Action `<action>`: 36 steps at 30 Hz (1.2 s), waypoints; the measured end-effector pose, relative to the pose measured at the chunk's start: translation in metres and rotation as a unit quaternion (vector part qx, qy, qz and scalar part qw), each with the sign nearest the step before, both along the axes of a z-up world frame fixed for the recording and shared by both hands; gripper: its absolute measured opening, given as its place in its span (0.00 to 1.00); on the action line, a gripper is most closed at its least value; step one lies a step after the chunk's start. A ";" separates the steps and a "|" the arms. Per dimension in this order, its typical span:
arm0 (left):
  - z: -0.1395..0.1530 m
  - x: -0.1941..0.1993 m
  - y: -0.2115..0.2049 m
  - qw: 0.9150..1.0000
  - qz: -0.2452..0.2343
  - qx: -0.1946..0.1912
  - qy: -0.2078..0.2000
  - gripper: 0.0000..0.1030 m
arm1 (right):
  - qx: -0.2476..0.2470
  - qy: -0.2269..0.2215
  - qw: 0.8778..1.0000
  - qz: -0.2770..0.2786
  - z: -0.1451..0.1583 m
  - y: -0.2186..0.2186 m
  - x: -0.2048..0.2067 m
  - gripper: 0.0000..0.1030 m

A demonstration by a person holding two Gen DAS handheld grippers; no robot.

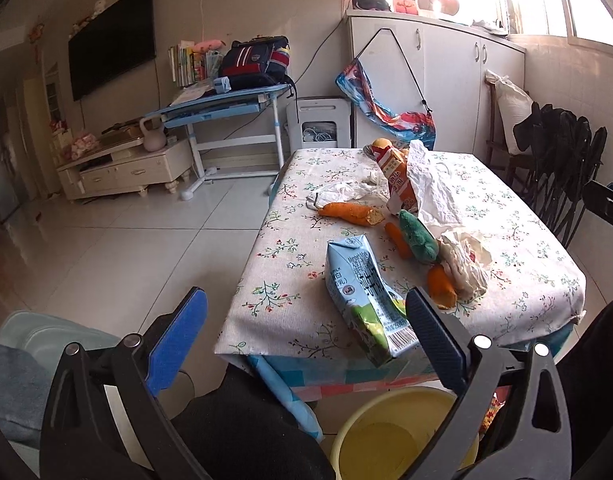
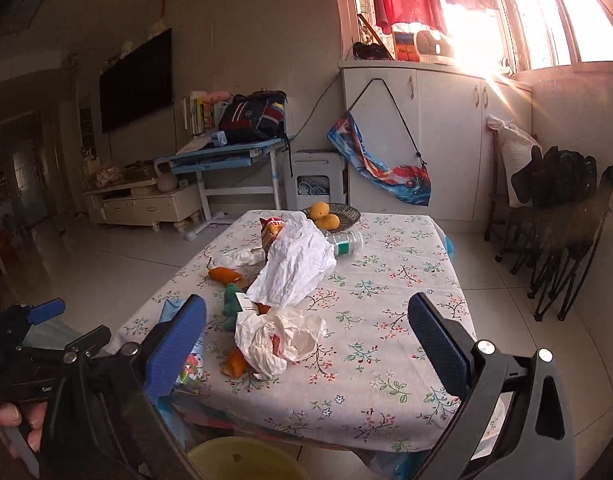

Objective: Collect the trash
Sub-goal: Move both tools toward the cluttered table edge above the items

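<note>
We hold the left gripper (image 1: 306, 340) with its jaws spread wide and nothing between them, poised off the near-left corner of the table (image 1: 274, 280), and the reason looks plain: the crushed blue milk carton (image 1: 362, 300) lies at that very edge, its barcode end hanging over toward us, so it is the nearest piece to take. Our right gripper (image 2: 306, 344) is likewise wide and empty, hovering above the near edge with the crumpled plastic bag (image 2: 282, 340) framed between its fingers. Directly below the table edge stands the yellow bucket (image 1: 370, 412), which we judge was put there so that trash can be dropped straight down off the cloth. Farther out the rest of the trash lies in a loose line toward the far side: orange peel pieces (image 1: 440, 286) beside the bag, a green plush scrap (image 1: 418, 238), a bitten carrot-like piece (image 1: 352, 213), the big white crumpled paper (image 2: 294, 268) draped over an orange drink carton (image 1: 398, 180), a small tissue (image 2: 240, 257), and a plastic bottle (image 2: 346, 243) on its side. The dish of mangoes (image 2: 338, 214) at the far edge seems to us no trash.
</note>
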State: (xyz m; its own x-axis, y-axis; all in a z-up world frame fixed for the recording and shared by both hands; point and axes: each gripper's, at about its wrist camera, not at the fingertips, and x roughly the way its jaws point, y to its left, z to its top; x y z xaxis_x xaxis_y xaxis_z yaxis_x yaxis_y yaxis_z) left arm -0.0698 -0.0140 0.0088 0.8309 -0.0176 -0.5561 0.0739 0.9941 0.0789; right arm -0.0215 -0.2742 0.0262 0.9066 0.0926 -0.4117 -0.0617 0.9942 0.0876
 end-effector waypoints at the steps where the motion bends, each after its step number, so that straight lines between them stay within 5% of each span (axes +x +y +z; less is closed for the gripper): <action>1: 0.000 -0.004 0.001 1.000 0.000 -0.002 -0.003 0.93 | 0.002 -0.004 1.000 0.004 0.000 0.004 -0.004 0.94; 19: -0.002 -0.026 0.021 0.999 0.002 -0.044 -0.011 0.93 | -0.028 -0.003 0.999 0.044 -0.021 0.048 -0.041 0.94; 36: -0.004 -0.023 0.018 0.999 0.007 -0.039 -0.009 0.93 | -0.026 0.007 0.998 0.050 -0.019 0.047 -0.042 0.94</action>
State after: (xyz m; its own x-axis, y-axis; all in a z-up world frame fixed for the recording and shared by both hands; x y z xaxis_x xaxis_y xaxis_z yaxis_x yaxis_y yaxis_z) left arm -0.0927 0.0040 0.0053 0.8417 -0.0480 -0.5379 0.0584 0.9983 0.0023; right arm -0.0630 -0.2275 0.0067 0.8879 0.1611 -0.4309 -0.1609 0.9863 0.0371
